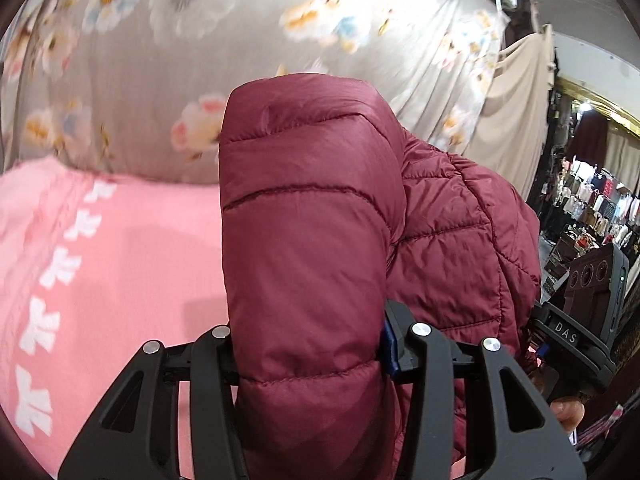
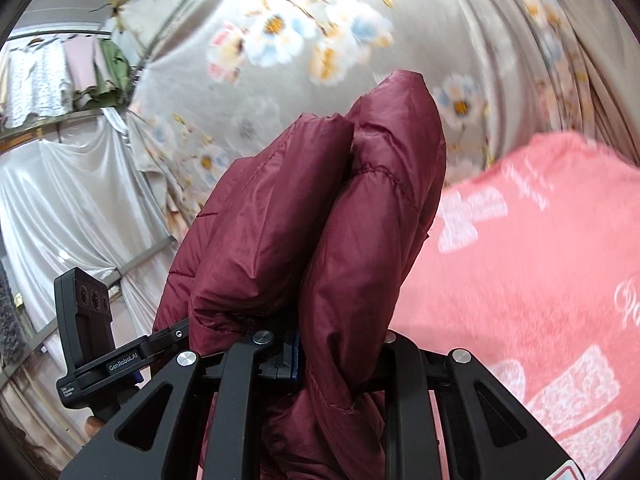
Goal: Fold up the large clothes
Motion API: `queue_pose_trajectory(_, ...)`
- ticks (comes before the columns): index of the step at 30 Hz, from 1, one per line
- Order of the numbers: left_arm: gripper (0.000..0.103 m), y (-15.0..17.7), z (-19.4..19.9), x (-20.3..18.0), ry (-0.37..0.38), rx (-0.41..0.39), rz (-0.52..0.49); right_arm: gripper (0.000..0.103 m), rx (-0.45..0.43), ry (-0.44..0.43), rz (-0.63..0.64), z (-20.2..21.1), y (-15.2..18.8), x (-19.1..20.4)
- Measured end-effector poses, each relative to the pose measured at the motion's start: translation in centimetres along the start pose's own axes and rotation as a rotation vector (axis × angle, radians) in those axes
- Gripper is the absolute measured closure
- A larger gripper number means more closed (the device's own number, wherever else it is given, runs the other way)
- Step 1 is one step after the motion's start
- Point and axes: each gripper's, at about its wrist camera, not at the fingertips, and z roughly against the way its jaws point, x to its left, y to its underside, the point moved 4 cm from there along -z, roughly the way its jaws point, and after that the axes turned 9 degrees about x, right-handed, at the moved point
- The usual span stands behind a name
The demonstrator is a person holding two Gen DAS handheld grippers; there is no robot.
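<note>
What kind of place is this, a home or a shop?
Probably a clothes shop or market stall: many garments are on display, more clothes hang on a rail, and floral cloth is draped behind.

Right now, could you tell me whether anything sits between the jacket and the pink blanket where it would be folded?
Nothing visible does. Both the left gripper and the right gripper already clamp the maroon puffer jacket, and the pink blanket beside it looks bare.

floral curtain (image 1: 168,52) blurred, jacket (image 1: 304,240) hides tong tips
</note>
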Motion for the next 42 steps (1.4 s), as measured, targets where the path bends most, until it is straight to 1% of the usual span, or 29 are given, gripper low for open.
queue_pose_trajectory(3,0.059,-1.0,1.6,0.1,-0.004,-0.042,-0.029,0.086,-0.027,-0.007,0.024,0.5,-0.8,1.8)
queue_pose_trajectory(6,0.058,-1.9,2.9,1.1,-0.012,-0.081,-0.055,0.085,-0.037,-0.013,0.043,0.2,-1.5,3.1)
queue_pose_trajectory(10,0.058,-3.1,3.7,3.6,-0.015,-0.102,-0.055,0.085,-0.031,-0.034,0.056,-1.8,-2.1,5.0)
queue_pose_trajectory(13,0.057,-3.5,4.2,5.6,-0.020,-0.119,-0.046,0.085,-0.014,-0.056,0.073,-4.1,-2.4,6.2)
queue_pose_trajectory(16,0.057,-4.1,4.7,8.6,-0.048,-0.142,-0.045,0.085,0.018,-0.088,0.086,-7.4,-2.9,7.5)
queue_pose_trajectory(19,0.057,-4.5,4.4,11.3,-0.075,-0.154,-0.041,0.085,0.044,-0.105,0.103,-10.4,-3.2,8.3)
queue_pose_trajectory(22,0.057,-4.7,3.3,14.2,-0.108,-0.147,-0.024,0.085,0.080,-0.115,0.110,-14.7,-3.3,8.7)
queue_pose_trajectory(25,0.057,-4.9,1.3,17.5,-0.132,-0.135,-0.004,0.085,0.103,-0.121,0.094,-18.4,-2.7,8.1)
queue_pose_trajectory(27,0.057,-4.9,-0.6,19.8,-0.142,-0.119,0.012,0.085,0.125,-0.120,0.076,-21.5,-2.0,7.2)
queue_pose_trajectory(29,0.057,-4.5,-3.0,22.2,-0.154,-0.090,0.035,0.085,0.155,-0.115,0.055,-24.5,-1.2,6.0)
queue_pose_trajectory(34,0.057,-3.1,-8.2,26.5,-0.164,-0.023,0.081,0.085,0.225,-0.077,0.012,-30.4,1.0,3.1)
queue_pose_trajectory(38,0.057,-1.5,-12.3,29.4,-0.155,0.039,0.125,0.085,0.278,-0.050,-0.011,-33.7,2.7,1.0)
queue_pose_trajectory(42,0.057,0.1,-15.6,31.1,-0.169,0.093,0.148,0.085,0.329,-0.015,-0.020,-36.4,4.3,-0.9)
